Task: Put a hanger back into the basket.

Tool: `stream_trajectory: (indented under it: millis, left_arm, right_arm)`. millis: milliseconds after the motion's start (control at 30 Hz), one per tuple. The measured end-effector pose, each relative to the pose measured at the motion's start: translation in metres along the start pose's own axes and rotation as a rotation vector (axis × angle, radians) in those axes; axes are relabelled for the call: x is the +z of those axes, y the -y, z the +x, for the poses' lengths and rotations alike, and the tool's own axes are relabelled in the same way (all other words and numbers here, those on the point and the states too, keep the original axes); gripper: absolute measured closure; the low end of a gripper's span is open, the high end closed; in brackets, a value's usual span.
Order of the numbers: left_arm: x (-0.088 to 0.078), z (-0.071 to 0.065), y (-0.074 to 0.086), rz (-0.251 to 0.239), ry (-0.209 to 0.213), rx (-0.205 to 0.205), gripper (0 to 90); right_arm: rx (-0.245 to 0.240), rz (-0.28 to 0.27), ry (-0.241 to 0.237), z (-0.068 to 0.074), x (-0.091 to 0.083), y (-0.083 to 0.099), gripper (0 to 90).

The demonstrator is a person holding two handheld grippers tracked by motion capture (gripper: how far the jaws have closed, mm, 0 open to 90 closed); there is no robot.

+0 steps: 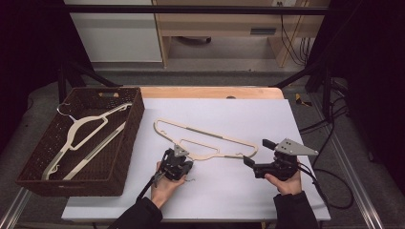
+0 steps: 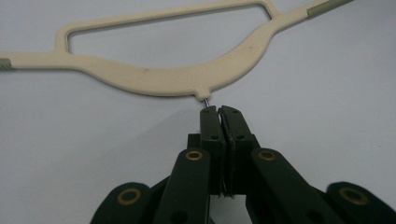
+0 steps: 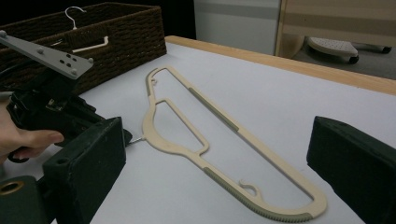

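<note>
In the left gripper view, left gripper (image 2: 219, 112) clamped on hanger (image 2: 154, 77) hook wire (image 2: 204, 100)

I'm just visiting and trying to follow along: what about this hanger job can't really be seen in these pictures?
- Hanger: in the left gripper view its metal hook vanishes between the shut jaws of the left gripper.
- Same view: both hanger ends are cut off by the picture edges.
- High view: the left gripper covers the hanger's neck.
- Basket: whether its two hangers touch is too small to tell.
</note>
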State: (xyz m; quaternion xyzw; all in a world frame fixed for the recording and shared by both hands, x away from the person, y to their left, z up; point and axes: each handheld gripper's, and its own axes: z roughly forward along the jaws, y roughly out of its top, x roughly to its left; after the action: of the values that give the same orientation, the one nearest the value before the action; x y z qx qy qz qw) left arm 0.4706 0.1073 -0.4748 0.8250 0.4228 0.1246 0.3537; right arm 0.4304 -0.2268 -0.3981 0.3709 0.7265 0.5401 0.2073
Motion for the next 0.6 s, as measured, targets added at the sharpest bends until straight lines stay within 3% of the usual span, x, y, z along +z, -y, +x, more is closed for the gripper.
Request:
stream_trajectory:
  millis: [200,467,500,600]
  left_arm:
    - [0.005,-0.002,-0.001,-0.036,-0.011,-0.02,83.2]
    - [0.007,-0.015,0.001,-0.032,-0.123,0.003,87.4]
    - [0.006,-0.015,0.0,-0.02,-0.122,0.009,87.5]
    - [0.006,-0.01,-0.001,-0.033,-0.089,-0.044,88.0]
  right_arm:
    - [-0.005,0.011,-0.004,0.0,0.004,0.001,4.9]
    - [-0.001,0.006,-0.005,0.001,0.004,0.0,5.0]
    - [0.0,0.005,-0.007,0.002,0.004,0.0,5.0]
    - [-0.005,0.008,-0.012,0.003,0.005,0.0,5.1]
